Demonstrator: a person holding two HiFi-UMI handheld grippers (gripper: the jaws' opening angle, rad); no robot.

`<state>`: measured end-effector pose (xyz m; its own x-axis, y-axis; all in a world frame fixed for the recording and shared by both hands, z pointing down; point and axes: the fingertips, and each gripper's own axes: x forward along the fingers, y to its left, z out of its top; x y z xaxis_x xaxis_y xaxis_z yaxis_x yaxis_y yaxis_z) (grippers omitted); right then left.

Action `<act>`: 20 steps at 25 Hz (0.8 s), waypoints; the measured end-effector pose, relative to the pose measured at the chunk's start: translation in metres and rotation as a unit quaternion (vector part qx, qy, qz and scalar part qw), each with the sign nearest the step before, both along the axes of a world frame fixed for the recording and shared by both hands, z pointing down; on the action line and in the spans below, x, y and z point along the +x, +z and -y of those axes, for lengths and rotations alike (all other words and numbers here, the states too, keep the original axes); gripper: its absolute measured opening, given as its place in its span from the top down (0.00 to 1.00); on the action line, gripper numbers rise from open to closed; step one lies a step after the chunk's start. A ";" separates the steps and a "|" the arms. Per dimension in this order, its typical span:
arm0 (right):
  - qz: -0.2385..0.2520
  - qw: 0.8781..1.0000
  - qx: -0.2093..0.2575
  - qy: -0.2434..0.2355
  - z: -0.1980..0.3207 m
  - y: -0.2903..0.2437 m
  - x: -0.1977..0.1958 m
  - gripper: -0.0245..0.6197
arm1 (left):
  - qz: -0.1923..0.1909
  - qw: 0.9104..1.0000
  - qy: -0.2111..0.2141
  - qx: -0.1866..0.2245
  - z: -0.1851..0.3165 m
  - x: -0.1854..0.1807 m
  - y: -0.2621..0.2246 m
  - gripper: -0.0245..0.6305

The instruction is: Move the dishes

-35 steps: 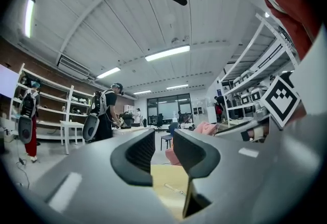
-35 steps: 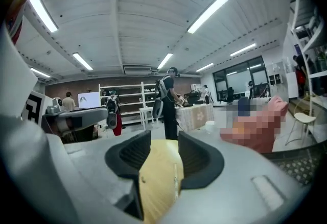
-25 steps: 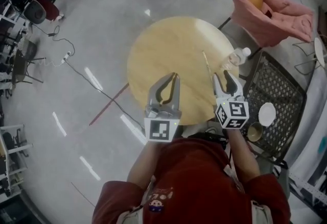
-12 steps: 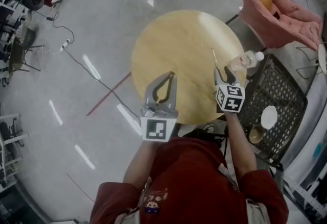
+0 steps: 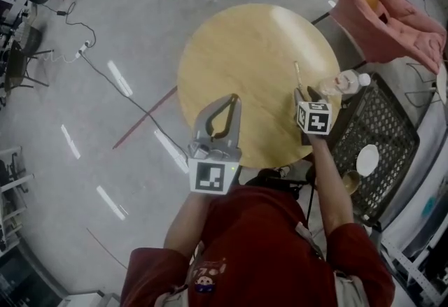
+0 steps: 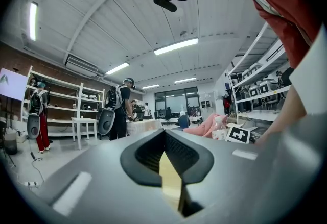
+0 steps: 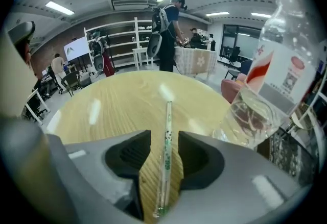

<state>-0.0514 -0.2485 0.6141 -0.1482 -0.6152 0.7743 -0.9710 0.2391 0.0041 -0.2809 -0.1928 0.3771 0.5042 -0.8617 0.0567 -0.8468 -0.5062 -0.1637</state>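
Above round wooden table (image 5: 245, 54), glossy floor (image 5: 105, 26), left gripper (image 5: 235, 97) fingers closed, right gripper (image 5: 305, 94) fingers apart

White round dish (image 5: 367, 159) and brownish bowl (image 5: 348, 182), both upright, just beside each other on black mesh rack (image 5: 392, 120).

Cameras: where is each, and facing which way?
Head view: on the head, facing down at the table; shows red shirt, left gripper, right gripper.
Left gripper view: on that gripper, facing level across the room; shows shut jaws, red shirt.
Right gripper view: on that gripper, tilted down at stick and bottle; shows open jaws.
Shared: head and right gripper views show table, stick, bottle.
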 end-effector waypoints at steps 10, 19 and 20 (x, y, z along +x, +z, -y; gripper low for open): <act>0.007 0.999 -0.042 0.002 0.001 0.019 -0.001 0.71 | 0.006 1.000 0.012 -0.008 0.005 0.000 0.009 0.95; 0.001 0.999 -0.050 -0.006 0.000 0.020 -0.011 0.84 | -0.003 1.000 0.014 -0.020 0.003 0.001 0.018 0.95; -0.003 0.999 -0.051 -0.010 -0.001 0.021 -0.013 0.86 | -0.007 1.000 0.013 -0.020 0.002 0.001 0.018 0.95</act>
<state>-0.0642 -0.2476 0.6352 -0.1542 -0.5299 0.8339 -0.9660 0.2582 -0.0146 -0.2799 -0.1952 0.3956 0.5277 -0.8453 0.0840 -0.8353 -0.5343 -0.1299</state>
